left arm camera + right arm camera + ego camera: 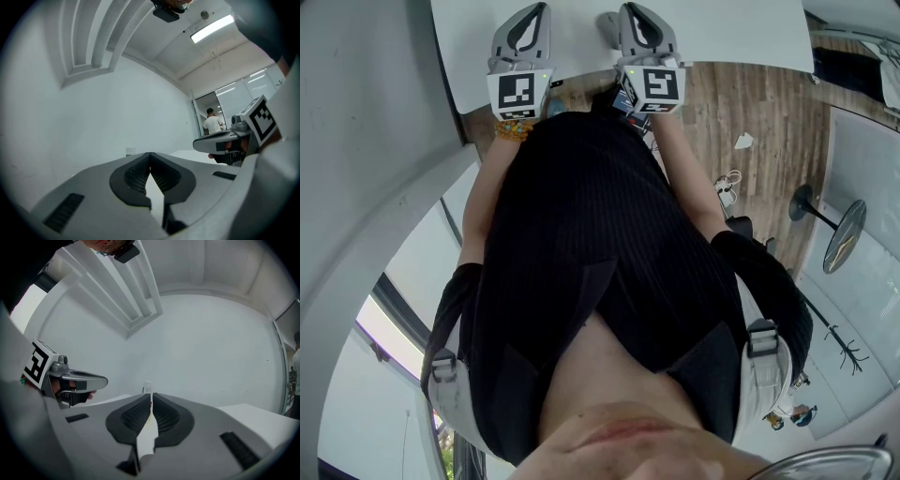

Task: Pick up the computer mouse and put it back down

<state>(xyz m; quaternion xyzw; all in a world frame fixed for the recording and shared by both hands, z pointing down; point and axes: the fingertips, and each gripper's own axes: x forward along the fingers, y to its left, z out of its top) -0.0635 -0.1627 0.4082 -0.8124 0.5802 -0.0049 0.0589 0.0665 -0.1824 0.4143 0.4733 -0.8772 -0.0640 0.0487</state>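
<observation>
Now, my left gripper [150, 154] pinched shut on nothing, my right gripper [151, 395] shut too, white table [722, 33] under both, small cup [147, 386] far back.

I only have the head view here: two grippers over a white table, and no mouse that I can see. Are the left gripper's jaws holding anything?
Observer: No. The left gripper view shows the left gripper shut, tips together, with nothing between them.
Operator: And the right one?
Observer: The right gripper is shut too, and empty.
Operator: Anything ahead of them?
Observer: A small clear container stands at the far side of the table, near the wall.
</observation>
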